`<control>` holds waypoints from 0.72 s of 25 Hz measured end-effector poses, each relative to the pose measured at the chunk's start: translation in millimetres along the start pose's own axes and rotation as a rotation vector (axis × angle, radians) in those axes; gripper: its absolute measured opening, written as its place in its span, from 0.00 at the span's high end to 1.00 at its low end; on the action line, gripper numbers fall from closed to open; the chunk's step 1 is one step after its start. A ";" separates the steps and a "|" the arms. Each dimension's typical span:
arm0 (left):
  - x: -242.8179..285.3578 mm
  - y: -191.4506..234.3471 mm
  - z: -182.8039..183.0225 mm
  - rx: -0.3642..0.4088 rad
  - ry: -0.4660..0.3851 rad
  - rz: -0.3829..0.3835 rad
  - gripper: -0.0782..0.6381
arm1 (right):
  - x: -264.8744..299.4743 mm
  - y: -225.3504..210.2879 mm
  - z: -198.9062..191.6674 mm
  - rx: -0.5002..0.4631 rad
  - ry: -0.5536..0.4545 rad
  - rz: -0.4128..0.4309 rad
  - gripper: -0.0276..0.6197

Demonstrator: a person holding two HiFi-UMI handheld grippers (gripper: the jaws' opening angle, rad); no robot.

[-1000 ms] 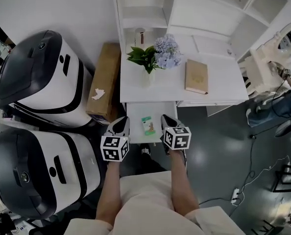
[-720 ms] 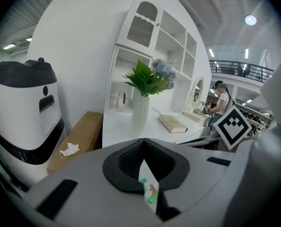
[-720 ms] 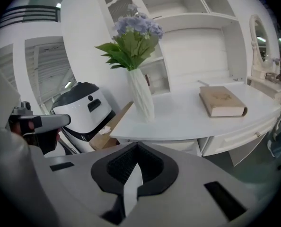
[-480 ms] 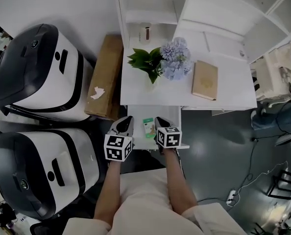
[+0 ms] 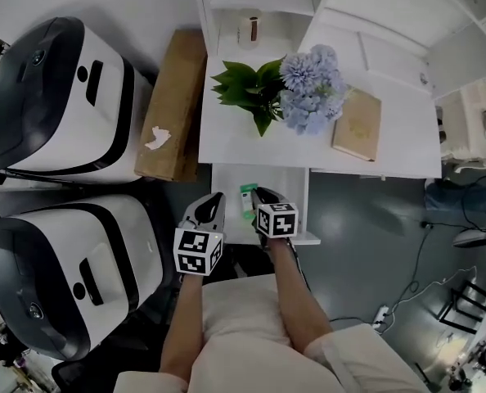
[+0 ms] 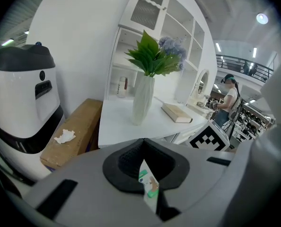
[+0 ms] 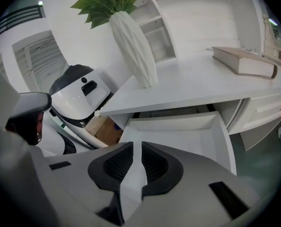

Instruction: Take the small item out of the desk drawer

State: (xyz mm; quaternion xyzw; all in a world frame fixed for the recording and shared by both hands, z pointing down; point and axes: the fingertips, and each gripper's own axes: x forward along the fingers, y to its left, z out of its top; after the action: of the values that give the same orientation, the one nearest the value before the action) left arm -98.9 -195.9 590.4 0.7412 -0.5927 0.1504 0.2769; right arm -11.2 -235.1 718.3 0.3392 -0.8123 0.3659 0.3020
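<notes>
The small item (image 5: 247, 198), a flat packet with green print, lies in the open white drawer (image 5: 302, 211) under the desk. My right gripper (image 5: 258, 193) hovers over the drawer just right of the packet. Its jaws have just been opening and stand a narrow slit apart (image 7: 136, 145), with only white drawer floor (image 7: 178, 136) showing between them. My left gripper (image 5: 214, 196) is at the drawer's left edge, left of the packet. In the left gripper view its jaw tips (image 6: 144, 143) meet, and the packet (image 6: 149, 183) shows through the gap below them.
The white desk (image 5: 235, 129) carries a vase of leaves and flowers (image 5: 263, 105) and a tan book (image 5: 357, 124), with shelves behind. A cardboard box (image 5: 171, 105) stands left of the desk. Two large white-and-black machines (image 5: 55, 97) (image 5: 71, 268) fill the left side.
Both grippers have sunk toward the drawer. The right one has shifted left, close beside the packet. The packet has stayed in the drawer.
</notes>
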 end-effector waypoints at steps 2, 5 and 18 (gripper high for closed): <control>0.8 -1.7 -4.5 -0.012 0.007 -0.002 0.87 | 4.7 1.4 -8.3 0.012 0.019 0.006 0.81; 2.4 0.0 -7.6 -0.030 0.005 -0.004 0.87 | 13.1 1.5 -18.7 0.006 0.051 -0.001 0.74; 31.4 23.2 -16.8 -0.087 0.027 -0.057 0.87 | 79.0 -42.0 -72.9 0.052 0.251 -0.126 0.44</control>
State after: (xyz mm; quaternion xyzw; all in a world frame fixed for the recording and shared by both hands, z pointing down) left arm -111.5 -214.3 626.6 0.7428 -0.5738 0.1264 0.3211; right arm -7.5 -224.0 833.2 0.3487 -0.7354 0.4068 0.4149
